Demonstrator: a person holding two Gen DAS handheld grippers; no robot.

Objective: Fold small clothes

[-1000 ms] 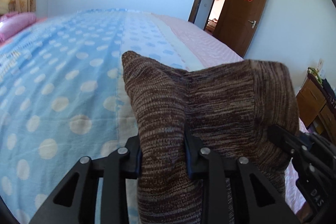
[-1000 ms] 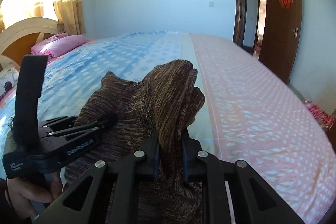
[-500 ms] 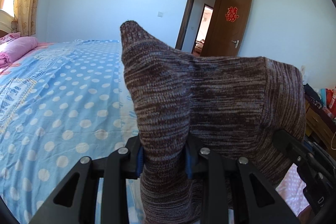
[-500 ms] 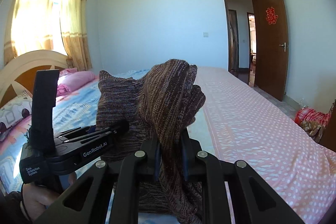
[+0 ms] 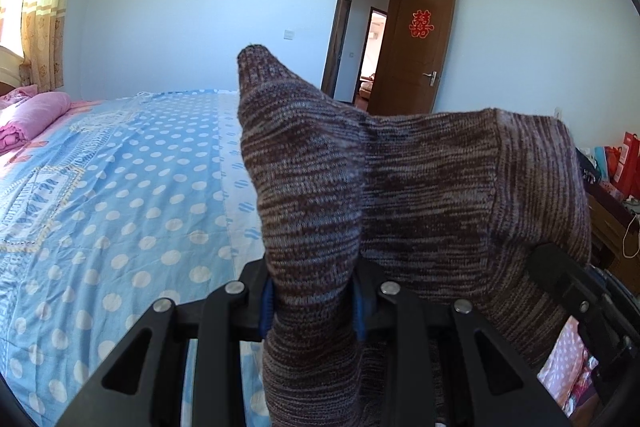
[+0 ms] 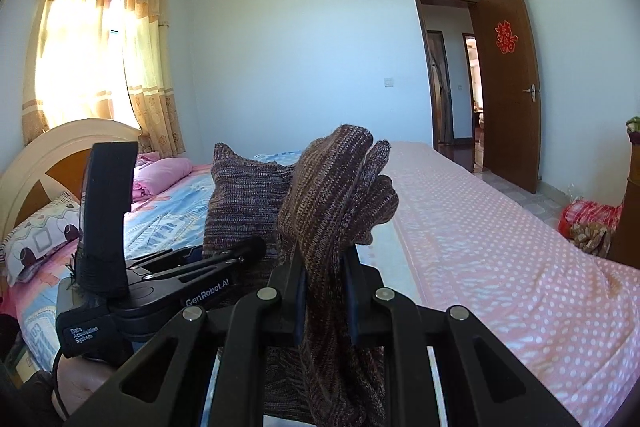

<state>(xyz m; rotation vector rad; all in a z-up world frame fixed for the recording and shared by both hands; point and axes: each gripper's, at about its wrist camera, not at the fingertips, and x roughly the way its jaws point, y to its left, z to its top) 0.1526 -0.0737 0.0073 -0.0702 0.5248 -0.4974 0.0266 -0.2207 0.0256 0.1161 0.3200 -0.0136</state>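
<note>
left gripper clamped on brown knit garment, frame centre | right gripper clamped on another corner | fabric spans between them, held above bed

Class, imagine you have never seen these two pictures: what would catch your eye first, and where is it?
First, the brown knitted garment filling the foreground, clamped by the left hand-held gripper and the right hand-held gripper above the bed. Next, the red paper decoration on the open brown door, far right.
</note>
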